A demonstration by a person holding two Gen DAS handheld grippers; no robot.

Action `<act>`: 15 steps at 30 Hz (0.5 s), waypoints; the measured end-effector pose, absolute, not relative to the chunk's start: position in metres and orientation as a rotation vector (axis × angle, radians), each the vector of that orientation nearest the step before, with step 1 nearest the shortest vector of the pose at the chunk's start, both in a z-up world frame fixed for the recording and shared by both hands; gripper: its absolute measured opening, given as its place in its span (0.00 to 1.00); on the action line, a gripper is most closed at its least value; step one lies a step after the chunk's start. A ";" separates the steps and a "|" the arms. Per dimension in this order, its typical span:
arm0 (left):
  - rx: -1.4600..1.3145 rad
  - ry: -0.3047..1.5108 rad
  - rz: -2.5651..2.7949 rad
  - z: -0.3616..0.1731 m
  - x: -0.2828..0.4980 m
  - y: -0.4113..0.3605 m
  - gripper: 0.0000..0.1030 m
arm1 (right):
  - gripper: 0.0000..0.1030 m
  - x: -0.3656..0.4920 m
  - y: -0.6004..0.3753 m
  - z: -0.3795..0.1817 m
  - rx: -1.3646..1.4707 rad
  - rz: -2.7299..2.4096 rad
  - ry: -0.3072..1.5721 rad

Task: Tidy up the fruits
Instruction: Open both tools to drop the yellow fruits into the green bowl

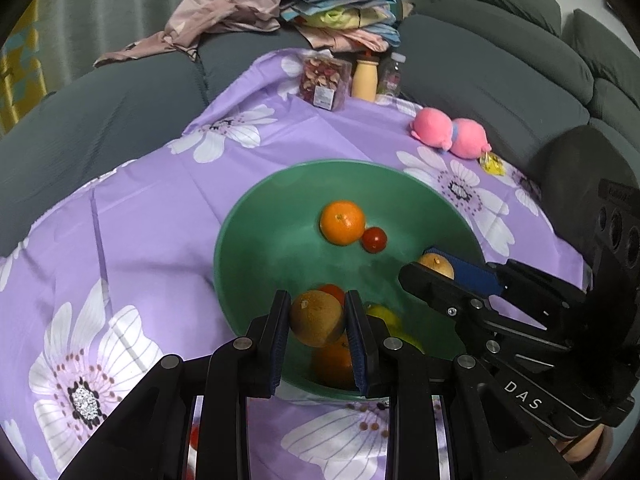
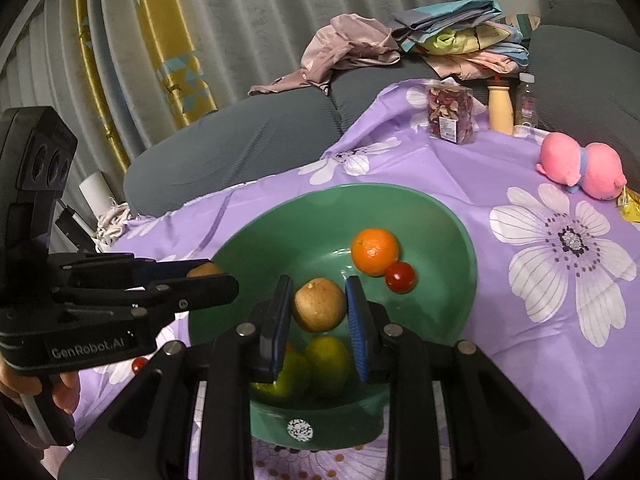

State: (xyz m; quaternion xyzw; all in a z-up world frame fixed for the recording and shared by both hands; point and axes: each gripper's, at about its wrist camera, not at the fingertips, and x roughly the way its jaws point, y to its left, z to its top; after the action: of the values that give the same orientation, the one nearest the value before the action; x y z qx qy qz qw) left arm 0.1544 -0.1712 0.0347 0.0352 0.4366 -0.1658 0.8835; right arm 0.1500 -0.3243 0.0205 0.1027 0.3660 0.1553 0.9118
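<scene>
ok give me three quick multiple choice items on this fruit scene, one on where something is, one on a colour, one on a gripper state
1. Where does the pink plush toy lie?
A. in the bowl
B. on the purple floral cloth
C. on the clothes pile

2. What colour is the bowl?
A. green
B. white
C. red

3. What is the left gripper doing?
A. hanging open and empty
B. shut on a brown round fruit
C. shut on a bottle

Key: 1 B, the toy sits on the cloth beyond the bowl; 2 A, its rim and inside are green; 3 B, the fruit is pinched between the pads above the bowl.
</scene>
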 end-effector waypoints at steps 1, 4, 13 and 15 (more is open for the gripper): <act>0.078 0.912 -0.347 0.034 0.154 -0.172 0.27 | 0.27 0.150 -0.324 0.020 0.209 0.316 0.757; 0.094 0.922 -0.352 0.030 0.155 -0.177 0.27 | 0.27 0.150 -0.324 0.019 0.206 0.309 0.767; 0.128 0.949 -0.347 0.023 0.155 -0.183 0.27 | 0.28 0.150 -0.323 0.017 0.190 0.298 0.778; 0.126 0.949 -0.347 0.023 0.155 -0.183 0.27 | 0.28 0.151 -0.323 0.017 0.195 0.301 0.778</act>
State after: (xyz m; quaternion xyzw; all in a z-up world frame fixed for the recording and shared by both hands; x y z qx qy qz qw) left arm 0.1555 -0.1833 0.0229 0.0601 0.4542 -0.1661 0.8732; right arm 0.1506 -0.3229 0.0169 0.0943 0.3771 0.1458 0.9097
